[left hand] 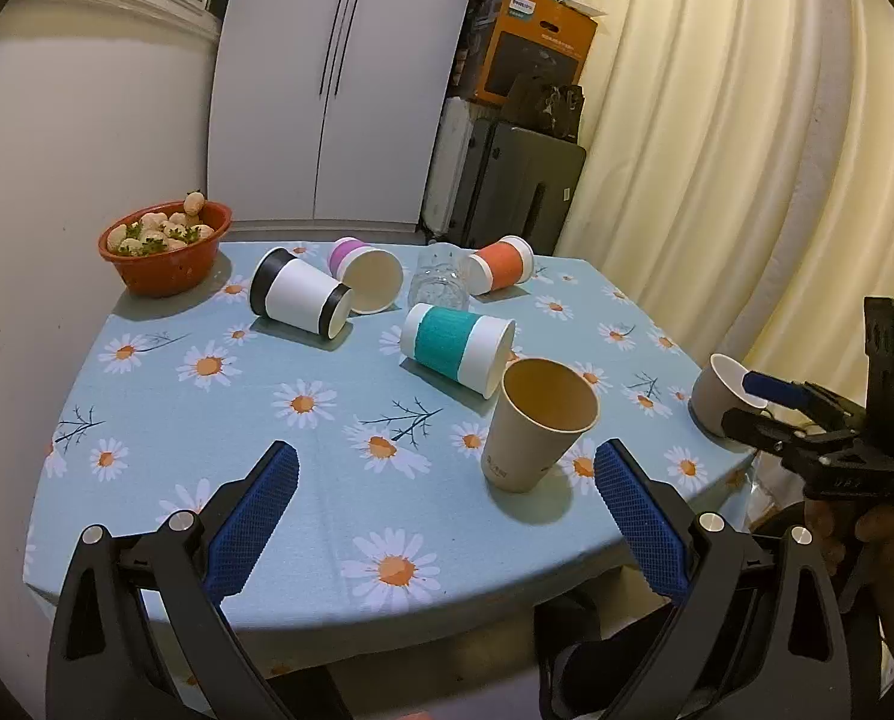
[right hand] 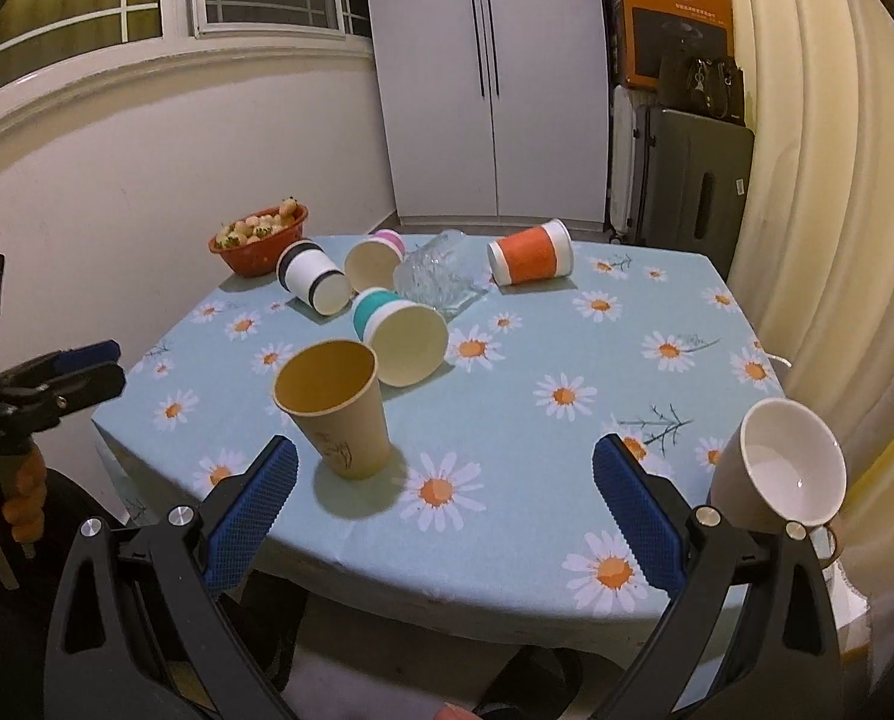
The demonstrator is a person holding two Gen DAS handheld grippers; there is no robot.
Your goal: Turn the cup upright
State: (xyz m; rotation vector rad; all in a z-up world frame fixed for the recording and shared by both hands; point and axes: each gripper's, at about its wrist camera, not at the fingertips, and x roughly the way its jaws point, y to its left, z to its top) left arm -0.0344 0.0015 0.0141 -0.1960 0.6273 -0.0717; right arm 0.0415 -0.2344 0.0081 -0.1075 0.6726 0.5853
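Observation:
Several cups lie on their sides on the daisy tablecloth: a teal-banded cup (left hand: 456, 349) (right hand: 400, 333), a black-and-white cup (left hand: 300, 299) (right hand: 314, 281), a pink-banded cup (left hand: 366, 273) (right hand: 375, 261), an orange-banded cup (left hand: 500, 264) (right hand: 530, 254) and a clear glass (left hand: 440, 283) (right hand: 435, 276). A brown paper cup (left hand: 537, 423) (right hand: 336, 408) stands upright near the front. A beige mug (left hand: 724, 393) (right hand: 777, 468) stands at the right edge. My left gripper (left hand: 447, 474) is open and empty, left of the brown cup. My right gripper (right hand: 445, 468) is open and empty, between brown cup and mug.
A red bowl of fruit (left hand: 165, 246) (right hand: 259, 238) sits at the table's back left. Behind the table (right hand: 507, 420) are a white cabinet (right hand: 489, 78), a dark suitcase (right hand: 693, 174) and an orange box (right hand: 675, 18). Curtains (left hand: 747, 150) hang on the right.

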